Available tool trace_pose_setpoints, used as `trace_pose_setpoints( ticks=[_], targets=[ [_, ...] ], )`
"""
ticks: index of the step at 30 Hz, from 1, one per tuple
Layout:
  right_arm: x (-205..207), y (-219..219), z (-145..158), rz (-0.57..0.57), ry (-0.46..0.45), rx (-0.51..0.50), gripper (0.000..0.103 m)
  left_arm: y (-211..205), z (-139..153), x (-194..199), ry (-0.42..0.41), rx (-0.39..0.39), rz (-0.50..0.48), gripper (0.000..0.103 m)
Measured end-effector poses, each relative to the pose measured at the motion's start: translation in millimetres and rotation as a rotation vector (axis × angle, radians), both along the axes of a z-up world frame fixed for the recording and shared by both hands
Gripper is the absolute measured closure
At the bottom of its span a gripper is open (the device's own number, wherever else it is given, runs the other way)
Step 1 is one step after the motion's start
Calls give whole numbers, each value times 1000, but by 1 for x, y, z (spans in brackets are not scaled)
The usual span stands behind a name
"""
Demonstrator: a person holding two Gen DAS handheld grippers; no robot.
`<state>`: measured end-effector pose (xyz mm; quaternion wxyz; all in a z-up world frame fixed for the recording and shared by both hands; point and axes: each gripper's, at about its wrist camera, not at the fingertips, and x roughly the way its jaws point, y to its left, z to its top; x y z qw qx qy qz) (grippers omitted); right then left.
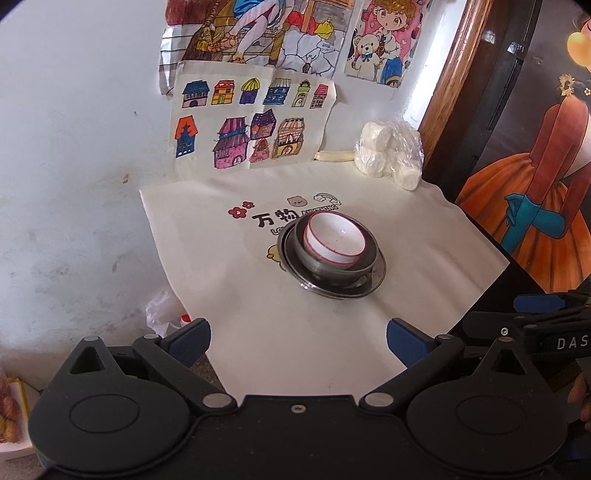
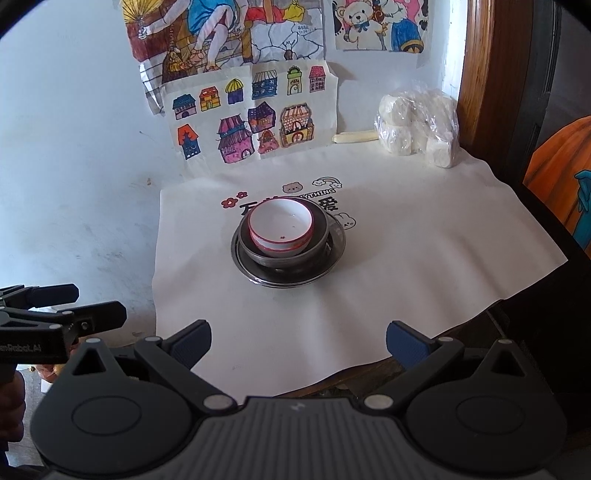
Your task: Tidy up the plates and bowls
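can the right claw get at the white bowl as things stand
Probably yes: the right claw is open and aimed at the white bowl, topmost in the stack, with only bare cloth between.

In front of me a white wall point(image 2: 66, 147), scuffed and stained low down. Taped to it: a sheet of coloured house drawings point(image 2: 251, 114), above it a larger coloured figure drawing point(image 2: 225, 33), and to the right a teddy-bear drawing point(image 2: 380, 26). A cream cloth point(image 2: 369, 277) with printed cartoons covers the table. At the far right corner of it, a clear bag of white lumps point(image 2: 417, 129). Right of that, a brown wooden frame point(image 2: 480, 74), then a painting of an orange dress point(image 1: 532, 184). Daylight, even.
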<state>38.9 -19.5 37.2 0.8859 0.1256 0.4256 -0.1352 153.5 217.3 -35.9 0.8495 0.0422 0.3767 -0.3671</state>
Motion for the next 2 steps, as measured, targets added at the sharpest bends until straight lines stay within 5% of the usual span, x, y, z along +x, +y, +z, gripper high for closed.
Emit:
trace_pose_setpoints(
  ticks=[2],
  targets=[
    [3,-4,-3,0,6,6,0,-5,-1,3,2,4,-3,1]
  ],
)
